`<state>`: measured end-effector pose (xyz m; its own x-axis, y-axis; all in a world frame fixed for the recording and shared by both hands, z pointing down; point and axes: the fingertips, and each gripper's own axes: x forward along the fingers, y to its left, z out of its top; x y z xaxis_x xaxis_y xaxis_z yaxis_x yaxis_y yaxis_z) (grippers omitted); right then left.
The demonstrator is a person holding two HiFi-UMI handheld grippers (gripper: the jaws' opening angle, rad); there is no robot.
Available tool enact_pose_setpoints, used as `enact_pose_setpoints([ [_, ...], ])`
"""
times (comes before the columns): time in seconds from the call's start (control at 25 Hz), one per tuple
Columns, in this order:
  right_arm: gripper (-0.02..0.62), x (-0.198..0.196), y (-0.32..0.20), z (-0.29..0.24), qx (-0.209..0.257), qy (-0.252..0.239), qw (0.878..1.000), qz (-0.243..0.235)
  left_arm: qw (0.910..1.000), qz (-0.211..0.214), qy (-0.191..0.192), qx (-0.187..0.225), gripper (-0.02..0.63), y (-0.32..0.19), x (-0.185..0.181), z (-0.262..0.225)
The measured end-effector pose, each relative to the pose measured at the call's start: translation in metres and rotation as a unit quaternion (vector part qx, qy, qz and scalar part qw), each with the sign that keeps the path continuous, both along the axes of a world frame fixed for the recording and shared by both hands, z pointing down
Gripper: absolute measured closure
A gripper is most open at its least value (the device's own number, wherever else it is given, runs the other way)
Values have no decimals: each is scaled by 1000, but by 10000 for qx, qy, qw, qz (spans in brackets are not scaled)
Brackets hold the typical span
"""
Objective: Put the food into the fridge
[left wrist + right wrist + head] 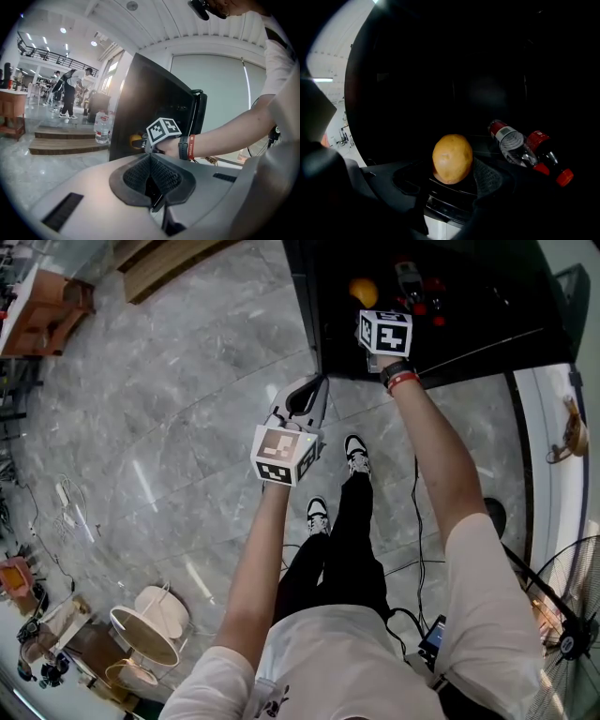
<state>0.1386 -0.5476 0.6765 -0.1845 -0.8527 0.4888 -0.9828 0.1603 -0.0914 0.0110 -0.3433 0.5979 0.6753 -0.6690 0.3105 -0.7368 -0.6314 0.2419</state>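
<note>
down at your feet, white-and-black trainers point(356, 454) are planted on the grey marble floor point(187, 381). just above them, your left tool point(151, 180) hangs out in front of you. its ribbed dark pads are pressed together with nothing between them, and it points toward the black fridge point(150, 98) without touching it.

further out, your right arm is stretched forward, a black watch and red wristband point(399, 378) showing at the wrist. the right tool point(454, 174) reaches inside the fridge's dark interior. its jaws are clamped on the yellow-brown rounded potato point(452, 158), which stands upright between the pads. it's inside the fridge cavity, but the gripper view is too dark to tell whether it touches a shelf.

beyond the potato and off to its right, two plastic bottles lie on their sides in the fridge, close together. one is a clear bottle with a red label point(512, 142), the other a dark bottle with a red cap point(551, 164). both are well clear of the potato.
</note>
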Motion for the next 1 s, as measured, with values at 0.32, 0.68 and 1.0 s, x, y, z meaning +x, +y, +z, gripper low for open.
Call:
enact_pose_setpoints([
  [0.32,304,-1,-13,12,-37,97,9999,26,10000,-26,-26,-25,588,-2,-5,7],
  [0.68,302,0,-13,13,-180,94,9998,40,10000,-54,21,48,588,-5,-7,-2],
  [1.0,284,3,-4,7,-184,-36,9998,-15,9999,-145,37,51,588,-1,-10,-9],
])
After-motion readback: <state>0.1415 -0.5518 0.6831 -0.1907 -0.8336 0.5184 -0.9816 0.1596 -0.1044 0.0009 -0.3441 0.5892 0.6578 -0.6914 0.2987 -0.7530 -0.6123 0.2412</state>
